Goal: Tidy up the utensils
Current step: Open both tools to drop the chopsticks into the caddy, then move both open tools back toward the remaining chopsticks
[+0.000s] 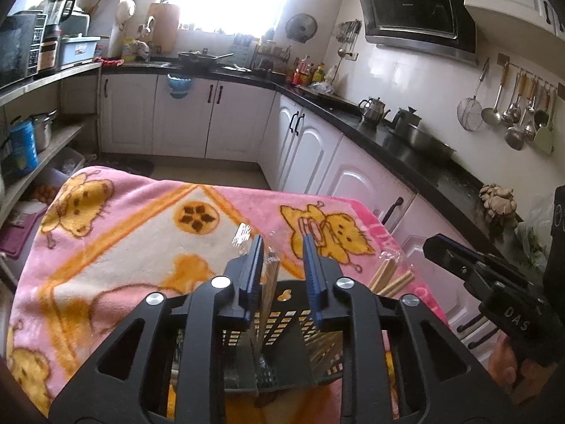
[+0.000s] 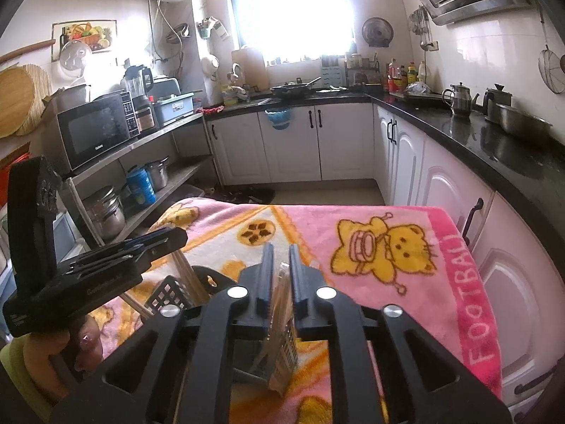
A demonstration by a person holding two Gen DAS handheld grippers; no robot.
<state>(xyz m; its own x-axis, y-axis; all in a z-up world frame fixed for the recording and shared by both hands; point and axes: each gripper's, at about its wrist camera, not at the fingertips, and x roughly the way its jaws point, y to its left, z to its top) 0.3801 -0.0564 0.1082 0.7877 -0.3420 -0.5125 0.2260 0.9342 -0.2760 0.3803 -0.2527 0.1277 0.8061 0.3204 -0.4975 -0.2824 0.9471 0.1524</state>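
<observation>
Blanket [image 1: 134, 233]: pink, covers table.
Caddy [image 1: 282, 321]: black, slotted, near edge.
Left gripper [image 1: 282, 265]: jaws slightly parted around wrapped chopsticks [image 1: 270, 282], standing in caddy.
Right gripper [image 2: 281, 272]: likewise around bundle [image 2: 280, 304]; release gently, upright.

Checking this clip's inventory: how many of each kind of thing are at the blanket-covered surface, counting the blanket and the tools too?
Tools: 2, left tool and right tool
Chopstick bundles: 2
Black basket: 1
Pink blanket: 1
Total: 6
</observation>
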